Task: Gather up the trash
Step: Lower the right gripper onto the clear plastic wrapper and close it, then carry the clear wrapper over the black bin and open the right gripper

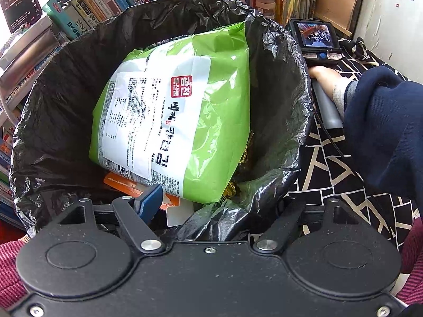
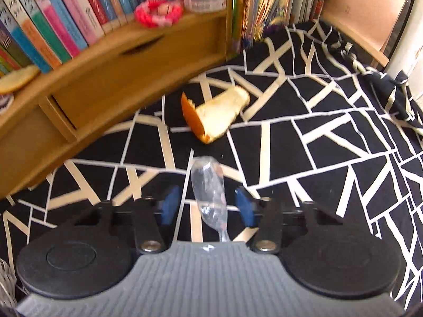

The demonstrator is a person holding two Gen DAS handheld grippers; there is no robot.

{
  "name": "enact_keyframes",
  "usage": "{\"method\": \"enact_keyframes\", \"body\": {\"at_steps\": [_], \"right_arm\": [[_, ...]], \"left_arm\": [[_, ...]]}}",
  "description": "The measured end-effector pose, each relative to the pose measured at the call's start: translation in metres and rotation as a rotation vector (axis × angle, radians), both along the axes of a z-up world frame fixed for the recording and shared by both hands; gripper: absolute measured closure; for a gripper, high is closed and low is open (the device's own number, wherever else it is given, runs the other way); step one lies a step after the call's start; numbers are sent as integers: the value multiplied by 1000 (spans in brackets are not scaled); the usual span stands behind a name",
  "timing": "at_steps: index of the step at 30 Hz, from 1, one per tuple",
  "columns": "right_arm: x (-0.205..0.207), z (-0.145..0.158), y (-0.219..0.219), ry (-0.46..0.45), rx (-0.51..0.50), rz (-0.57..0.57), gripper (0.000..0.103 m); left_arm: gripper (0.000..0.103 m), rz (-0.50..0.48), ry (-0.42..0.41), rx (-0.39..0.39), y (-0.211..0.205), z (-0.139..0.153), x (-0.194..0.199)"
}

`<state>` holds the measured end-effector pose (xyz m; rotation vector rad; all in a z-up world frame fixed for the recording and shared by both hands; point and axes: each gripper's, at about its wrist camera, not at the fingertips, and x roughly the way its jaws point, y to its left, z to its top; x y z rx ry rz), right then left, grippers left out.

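While your left gripper (image 1: 201, 206) hangs over the near rim of the bin, its jaws stand part-open; one blue pad (image 1: 149, 200) shows, the other is hidden behind the black bin liner (image 1: 277, 84), which may be bunched between them. Whether they pinch it, I cannot tell.
- Left wrist view: a green snack bag (image 1: 185, 111) fills the bin, with an orange wrapper (image 1: 124, 183) under it at the near side. Your right hand (image 1: 327, 79), in a dark sleeve (image 1: 383, 132), works just past the bin's right rim.
- Right wrist view: your right gripper (image 2: 207, 206) points down at the black-and-white patterned cloth (image 2: 330, 158). A crumpled clear plastic wrapper (image 2: 210, 192) lies between the two blue pads; a gap shows on each side, so nothing is gripped yet. Keep it centred and close squarely on its thick middle.
- Next item: an orange peel (image 2: 211, 116), further along the cloth, apart from the wrapper.
- Edges: a wooden shelf unit (image 2: 119, 60) crowds the left and books (image 2: 277, 0) line the far edge. Open room lies right; lift straight up before swinging to the bin.
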<state>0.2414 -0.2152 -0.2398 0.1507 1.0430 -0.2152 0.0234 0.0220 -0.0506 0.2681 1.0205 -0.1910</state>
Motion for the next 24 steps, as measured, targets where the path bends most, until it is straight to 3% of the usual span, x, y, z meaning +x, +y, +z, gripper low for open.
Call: {"method": "enact_keyframes", "body": {"at_steps": [2,4,12,24], "right_arm": [[-2,0,2,2,-2,13,67],[-5,3,2,5,4,20,75],[-26,35,-1,-45,19,46,76],[-85,135,2,-188,47,169,76]], "left_arm": [[28,0,0,2,0,0,0],[28,1,1,1,0,0,0],[28,-1,-3,-2,0,0,0],[28,1,-29,8,-3,5,-7]]}}
